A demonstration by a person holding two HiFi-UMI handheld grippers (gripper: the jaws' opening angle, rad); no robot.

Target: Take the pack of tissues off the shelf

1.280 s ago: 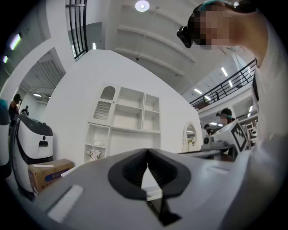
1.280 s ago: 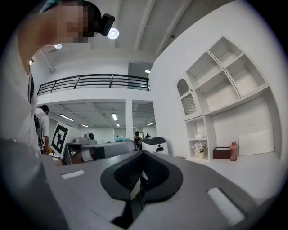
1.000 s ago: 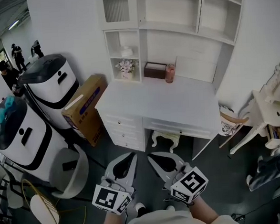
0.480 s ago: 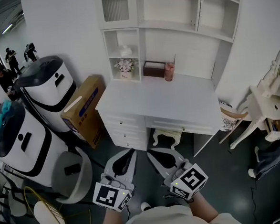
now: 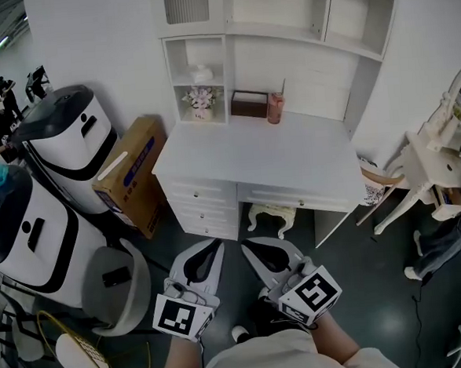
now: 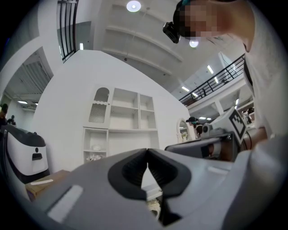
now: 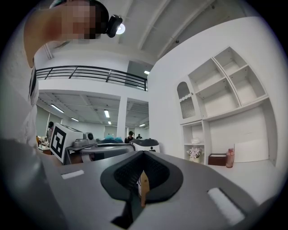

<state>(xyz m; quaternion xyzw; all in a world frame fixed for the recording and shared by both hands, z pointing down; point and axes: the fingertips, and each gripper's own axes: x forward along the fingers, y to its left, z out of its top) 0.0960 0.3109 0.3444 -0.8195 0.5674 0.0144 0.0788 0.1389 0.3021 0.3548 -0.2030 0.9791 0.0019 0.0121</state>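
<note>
Hovering closed, left claw [image 5: 217, 242] and right claw [image 5: 246, 243] face the desk [image 5: 268, 159].

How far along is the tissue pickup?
Nothing done yet. Both the left claw and right claw are shut and empty, held low in front of the white desk. Left to do: reach the shelf cubby, where a white bundle, possibly the tissues, sits, grip it and lift it out.
</note>
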